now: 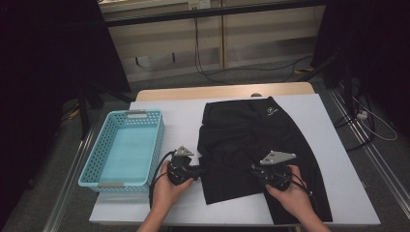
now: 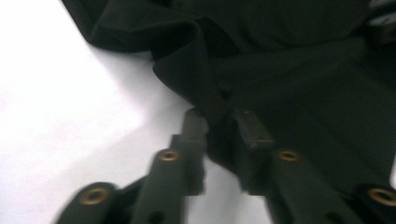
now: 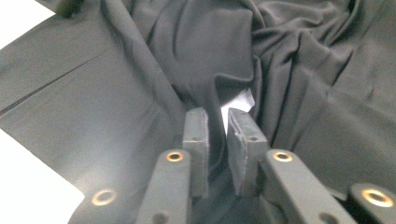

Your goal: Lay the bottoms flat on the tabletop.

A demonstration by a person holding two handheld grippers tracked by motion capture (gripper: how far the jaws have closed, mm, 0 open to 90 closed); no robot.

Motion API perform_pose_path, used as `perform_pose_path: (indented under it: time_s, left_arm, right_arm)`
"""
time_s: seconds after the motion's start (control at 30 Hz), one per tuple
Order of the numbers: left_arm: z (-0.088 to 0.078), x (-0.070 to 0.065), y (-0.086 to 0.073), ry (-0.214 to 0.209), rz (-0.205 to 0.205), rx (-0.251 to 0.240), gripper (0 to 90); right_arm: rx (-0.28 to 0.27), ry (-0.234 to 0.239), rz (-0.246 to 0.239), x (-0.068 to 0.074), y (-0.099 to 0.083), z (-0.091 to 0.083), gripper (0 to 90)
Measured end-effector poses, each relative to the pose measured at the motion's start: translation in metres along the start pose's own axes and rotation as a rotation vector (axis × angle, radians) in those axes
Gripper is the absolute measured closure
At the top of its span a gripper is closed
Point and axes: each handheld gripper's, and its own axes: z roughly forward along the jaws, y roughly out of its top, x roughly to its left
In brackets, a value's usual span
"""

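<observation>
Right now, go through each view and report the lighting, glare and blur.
High view: dim and soft, dark surround, the black garment showing little fold detail, the blue basket the brightest colour. Left gripper view: the white table is blown out by glare and the jaws look smeared. Right gripper view: sharpest, the garment's folds readable, a white glare corner at top left.

A lab: dark curtains (image 1: 43, 72), loose floor cables (image 1: 241, 70), white-topped table (image 1: 183, 116).

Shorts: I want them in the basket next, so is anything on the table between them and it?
Nothing visible: bare white table separates the shorts from the open basket; the left tongs sit at their edge.
</observation>
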Motion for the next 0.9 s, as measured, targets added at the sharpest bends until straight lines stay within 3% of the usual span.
perform_pose_path:
  time_s: [0.13,0.2,0.4,0.6,0.77,0.9]
  left_arm:
    - [0.001,0.001,0.0,-0.043,-0.033,0.007,89.0]
    - [-0.001,0.001,0.001,-0.032,-0.015,0.019,89.4]
    - [-0.019,0.012,0.004,-0.047,-0.061,-0.009,89.6]
    - [-0.028,0.017,0.004,-0.023,-0.056,-0.011,89.5]
    - [-0.024,0.017,0.004,-0.016,-0.045,-0.026,89.3]
    - [-0.016,0.014,0.006,-0.019,-0.036,-0.038,88.9]
  right_arm:
    - [0.015,0.013,-0.007,0.003,-0.001,0.001,80.7]
    - [0.015,0.023,-0.003,0.004,-0.001,0.002,82.2]
    - [0.013,0.064,0.021,0.002,-0.001,0.001,88.6]
    - [0.002,0.114,0.013,0.012,0.002,0.001,88.6]
    - [0.003,0.102,0.005,0.011,0.002,0.003,88.1]
    - [0.01,0.065,-0.003,0.007,0.0,0.004,88.5]
